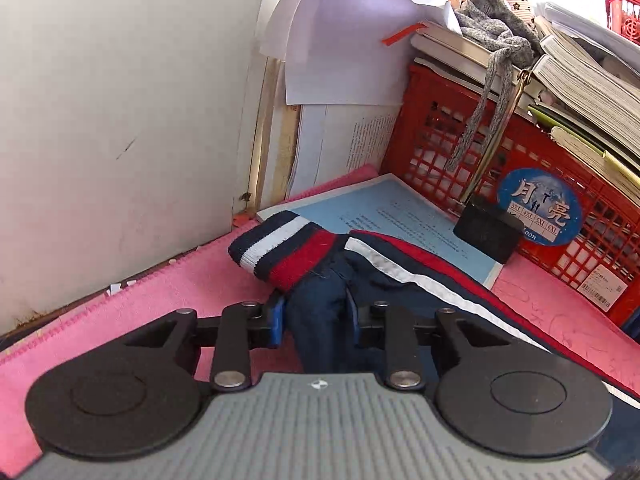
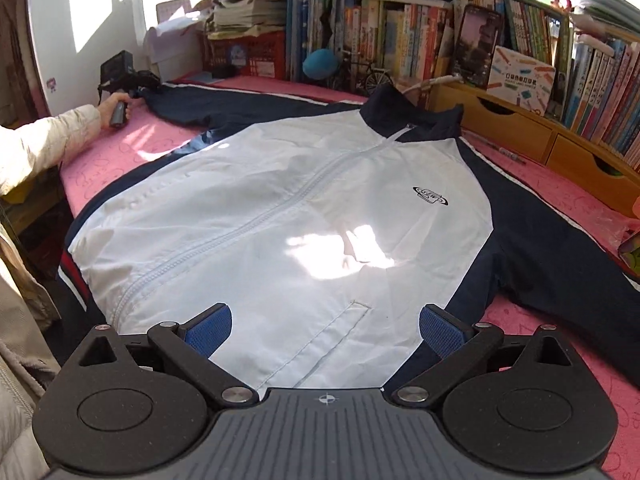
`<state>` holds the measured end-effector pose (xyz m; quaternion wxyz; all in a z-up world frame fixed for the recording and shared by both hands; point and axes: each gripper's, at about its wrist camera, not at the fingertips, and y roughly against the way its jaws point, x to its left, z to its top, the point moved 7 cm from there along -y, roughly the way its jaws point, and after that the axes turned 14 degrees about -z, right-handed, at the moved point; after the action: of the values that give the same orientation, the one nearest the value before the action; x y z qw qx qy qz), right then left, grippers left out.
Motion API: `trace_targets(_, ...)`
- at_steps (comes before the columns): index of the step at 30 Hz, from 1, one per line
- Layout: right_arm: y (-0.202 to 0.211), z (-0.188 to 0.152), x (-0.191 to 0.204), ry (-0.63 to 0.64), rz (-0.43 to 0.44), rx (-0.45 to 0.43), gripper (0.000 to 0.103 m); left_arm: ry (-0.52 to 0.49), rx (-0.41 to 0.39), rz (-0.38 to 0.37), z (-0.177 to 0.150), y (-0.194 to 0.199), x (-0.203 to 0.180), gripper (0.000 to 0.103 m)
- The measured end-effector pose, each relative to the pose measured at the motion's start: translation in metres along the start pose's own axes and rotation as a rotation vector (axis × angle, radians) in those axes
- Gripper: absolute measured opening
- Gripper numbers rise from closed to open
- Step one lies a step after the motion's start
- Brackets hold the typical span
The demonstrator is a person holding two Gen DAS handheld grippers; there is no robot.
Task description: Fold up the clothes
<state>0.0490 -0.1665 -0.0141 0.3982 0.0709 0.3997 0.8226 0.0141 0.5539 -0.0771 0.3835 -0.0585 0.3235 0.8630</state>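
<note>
Left gripper clamping jacket sleeve, right gripper spread wide

jacket: smooth cloth | cuff: ribbed knit | crate: glossy plastic

Cut off at the right frame edge: the jacket's far sleeve. Hidden behind the left gripper body, low in frame: more sleeve cloth. Too small to read: crate label.
</note>
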Motion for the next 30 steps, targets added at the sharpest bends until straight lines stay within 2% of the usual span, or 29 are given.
trace_targets(4,-0.039,0.029,0.028,0.061,0.012,-0.045,0.101,-0.112,-0.051,0.024,0.011,0.004,-0.008,0.023)
trace_targets(7,-0.061,0.047,0.043,0.086,0.021,-0.065,0.101,-0.168,-0.1,0.099,0.02,0.007,-0.007,0.023)
trace_targets(9,-0.073,0.049,0.039,0.043,0.019,-0.054,0.101,-0.181,-0.092,0.163,0.024,-0.001,0.0,0.023)
trace_targets(12,-0.09,0.052,0.032,-0.022,0.017,-0.038,0.101,-0.157,-0.014,0.215,0.018,-0.017,0.014,0.029)
trace_targets(14,-0.102,0.054,0.028,-0.064,0.015,-0.027,0.101,-0.181,-0.001,0.266,0.015,-0.017,0.014,0.042)
trace_targets(16,-0.114,0.056,0.023,-0.107,0.014,-0.016,0.101,-0.251,0.011,0.344,0.011,-0.013,0.008,0.084)
trace_targets(17,-0.12,0.057,0.021,-0.129,0.013,-0.01,0.101,-0.295,0.008,0.369,0.008,-0.009,0.004,0.089)
trace_targets(18,-0.126,0.058,0.019,-0.15,0.012,-0.005,0.101,-0.331,-0.003,0.362,0.005,-0.003,-0.003,0.089)
trace_targets(22,-0.147,0.061,0.008,-0.241,0.01,0.012,0.101,-0.354,-0.027,0.246,-0.008,0.029,-0.027,0.089)
trace_targets(26,-0.144,0.059,-0.012,-0.35,0.011,-0.034,0.102,-0.355,-0.063,0.086,-0.021,0.071,-0.07,0.089)
trace_targets(28,-0.149,0.064,-0.016,-0.368,0.004,-0.06,0.102,-0.382,-0.055,-0.045,-0.035,0.09,-0.11,0.089)
trace_targets(30,-0.158,0.071,-0.011,-0.343,-0.037,-0.062,0.101,-0.38,-0.005,-0.222,-0.06,0.111,-0.156,0.089)
